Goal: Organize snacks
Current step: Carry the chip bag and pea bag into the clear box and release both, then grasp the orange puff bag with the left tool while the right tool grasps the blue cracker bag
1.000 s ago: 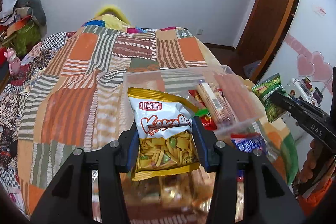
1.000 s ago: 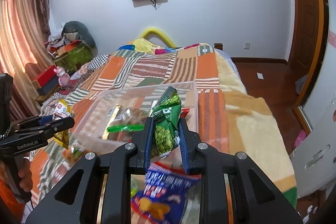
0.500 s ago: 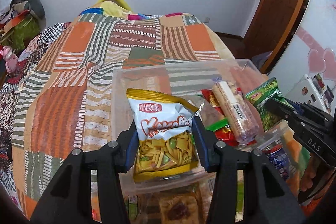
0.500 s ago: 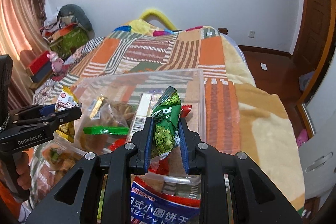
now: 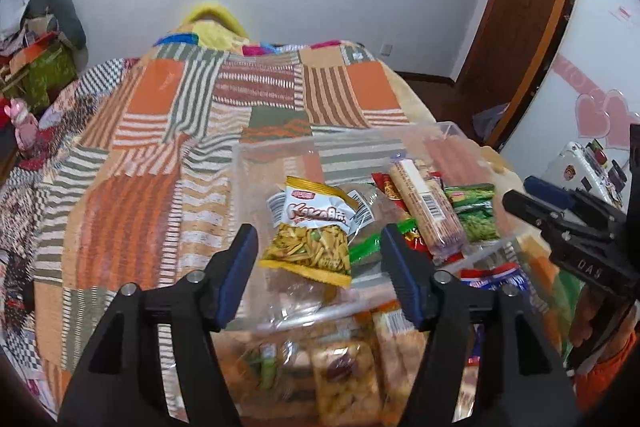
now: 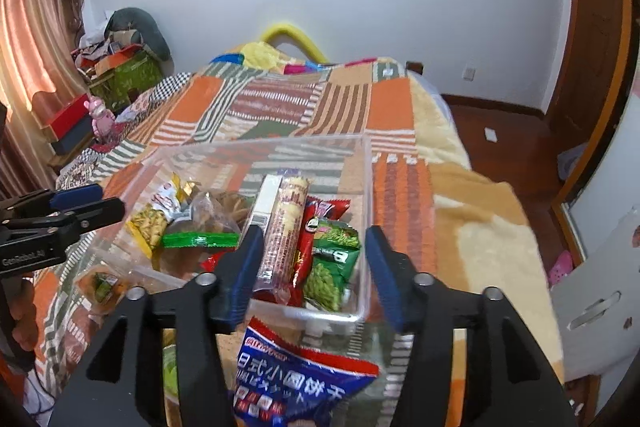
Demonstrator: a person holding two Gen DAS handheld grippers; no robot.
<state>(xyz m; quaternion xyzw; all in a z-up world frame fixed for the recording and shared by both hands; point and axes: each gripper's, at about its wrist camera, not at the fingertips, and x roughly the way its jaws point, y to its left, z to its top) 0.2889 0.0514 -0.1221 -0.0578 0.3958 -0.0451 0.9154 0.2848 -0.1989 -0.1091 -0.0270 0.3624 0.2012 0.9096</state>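
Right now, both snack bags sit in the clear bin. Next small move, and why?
Probably draw the right claw back to the blue biscuit bag lying before the clear bin: both claws are opening, pressing nothing, and the green pea bag lies inside.

Blanket: orange/green/white striped patchwork. Bin: clear. Snack bag: white top, yellow trim. Pea bag: green. Biscuit bag: blue, red edge. Gripper pads: blue on black.

Clear glossy plastic bin; woven patchwork blanket.
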